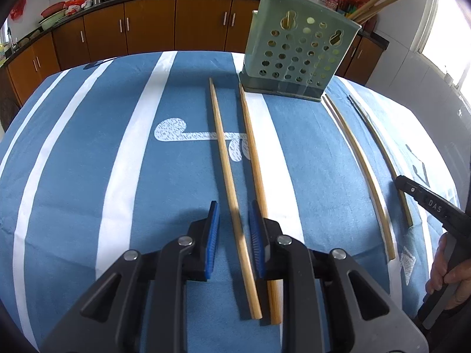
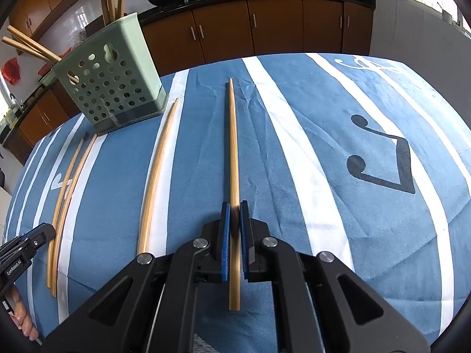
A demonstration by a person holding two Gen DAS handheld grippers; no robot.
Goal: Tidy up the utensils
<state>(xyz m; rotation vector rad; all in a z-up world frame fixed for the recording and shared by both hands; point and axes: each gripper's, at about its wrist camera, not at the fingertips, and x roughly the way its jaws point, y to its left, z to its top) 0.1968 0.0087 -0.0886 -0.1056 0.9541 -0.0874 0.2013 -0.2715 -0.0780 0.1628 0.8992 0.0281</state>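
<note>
Right wrist, ribbed blue fingers [image 2: 234, 229] clamping slim bamboo chopstick [image 2: 233, 153], striped cloth [image 2: 338, 153].

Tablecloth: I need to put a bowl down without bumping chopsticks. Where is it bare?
Bare: the wide patch right of the chopstick in the right claw, around the black music note; also left of the left claw. Crowded: between the claws, below the holder, where loose chopsticks lie.
</note>
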